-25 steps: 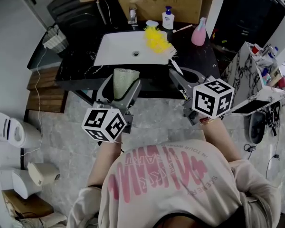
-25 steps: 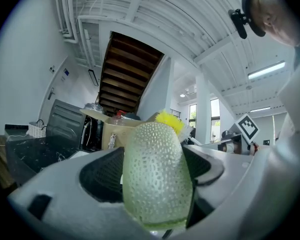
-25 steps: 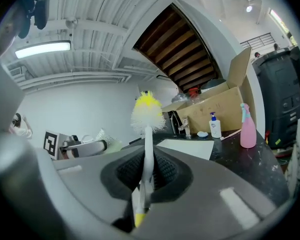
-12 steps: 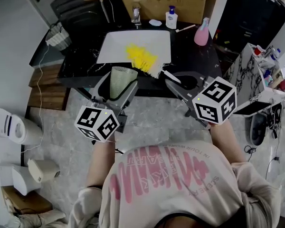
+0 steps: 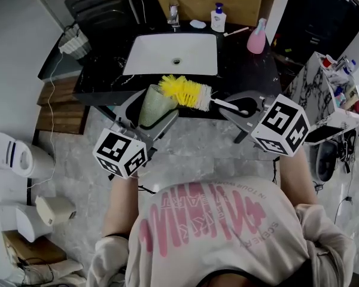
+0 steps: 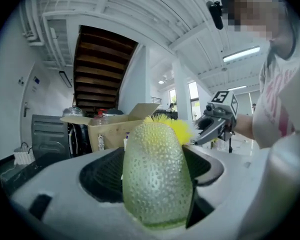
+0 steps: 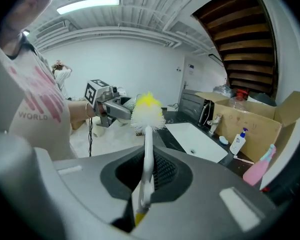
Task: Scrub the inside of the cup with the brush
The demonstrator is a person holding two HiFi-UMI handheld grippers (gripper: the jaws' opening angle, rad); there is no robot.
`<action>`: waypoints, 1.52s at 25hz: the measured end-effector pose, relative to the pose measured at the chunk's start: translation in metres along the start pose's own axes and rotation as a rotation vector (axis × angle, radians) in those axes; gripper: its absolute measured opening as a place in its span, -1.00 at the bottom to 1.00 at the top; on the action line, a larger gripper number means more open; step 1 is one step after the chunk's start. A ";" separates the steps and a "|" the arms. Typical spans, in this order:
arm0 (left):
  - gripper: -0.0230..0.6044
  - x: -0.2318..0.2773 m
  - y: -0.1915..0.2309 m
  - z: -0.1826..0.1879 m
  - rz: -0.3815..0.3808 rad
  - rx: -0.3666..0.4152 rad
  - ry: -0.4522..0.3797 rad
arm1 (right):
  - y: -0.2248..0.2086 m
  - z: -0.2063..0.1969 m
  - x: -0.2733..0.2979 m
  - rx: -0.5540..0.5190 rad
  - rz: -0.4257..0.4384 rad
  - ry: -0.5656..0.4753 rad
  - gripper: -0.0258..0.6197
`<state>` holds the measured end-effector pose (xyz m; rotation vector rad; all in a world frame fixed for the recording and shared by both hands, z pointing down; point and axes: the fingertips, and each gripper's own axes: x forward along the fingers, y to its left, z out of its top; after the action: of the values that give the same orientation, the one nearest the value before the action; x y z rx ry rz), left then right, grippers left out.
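Observation:
A pale green, bumpy glass cup (image 5: 151, 106) is clamped between the jaws of my left gripper (image 5: 148, 110), in front of the black counter's near edge. Its mouth points away from me, toward the sink. In the left gripper view the cup (image 6: 156, 179) fills the middle. My right gripper (image 5: 242, 107) is shut on the white handle (image 5: 225, 104) of a brush. The brush's yellow bristle head (image 5: 184, 92) lies at the cup's rim, on its right side. Whether the bristles are inside the cup cannot be told. In the right gripper view the handle (image 7: 147, 169) runs out to the bristles (image 7: 148, 111).
A white sink (image 5: 194, 52) is set in the black counter (image 5: 242, 70), with a faucet (image 5: 174, 14) behind it. A soap pump bottle (image 5: 218, 18), a pink bottle (image 5: 258, 37) and a cardboard box (image 5: 197, 2) stand at the back. White appliances (image 5: 12, 160) sit on the floor at left.
The brush has swung from over the sink back toward me and down to the cup's mouth. The right gripper moved right and slightly up; the cup tilted a little.

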<state>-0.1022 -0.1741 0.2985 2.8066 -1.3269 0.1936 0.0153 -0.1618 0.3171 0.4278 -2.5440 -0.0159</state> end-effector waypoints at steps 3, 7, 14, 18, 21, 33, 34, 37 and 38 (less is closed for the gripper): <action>0.23 0.001 -0.010 -0.010 -0.066 0.094 0.086 | 0.002 -0.007 -0.003 -0.076 0.026 0.067 -0.86; 0.23 0.001 -0.022 -0.012 -0.149 0.171 0.140 | 0.005 -0.009 -0.007 -0.134 0.068 0.114 -0.86; 0.23 0.003 -0.038 -0.007 -0.278 0.334 0.181 | 0.011 -0.009 -0.008 -0.238 0.142 0.193 -0.87; 0.23 0.003 -0.044 -0.008 -0.316 0.437 0.216 | 0.011 -0.018 -0.005 -0.298 0.153 0.264 -0.88; 0.23 0.001 -0.052 -0.005 -0.363 0.451 0.199 | 0.011 -0.027 -0.001 -0.315 0.148 0.302 -0.88; 0.24 0.002 -0.054 -0.031 -0.404 0.541 0.313 | 0.030 -0.043 0.001 -0.362 0.234 0.388 -0.88; 0.24 0.001 -0.055 -0.034 -0.415 0.552 0.324 | 0.032 -0.042 0.000 -0.366 0.243 0.389 -0.88; 0.24 -0.001 -0.061 -0.045 -0.451 0.592 0.362 | 0.039 -0.034 -0.001 -0.372 0.276 0.362 -0.88; 0.24 -0.001 -0.064 -0.047 -0.461 0.602 0.366 | 0.041 -0.032 0.000 -0.372 0.282 0.354 -0.88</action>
<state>-0.0580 -0.1285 0.3467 3.2004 -0.5832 1.1865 0.0200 -0.1199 0.3478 -0.0713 -2.1649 -0.2787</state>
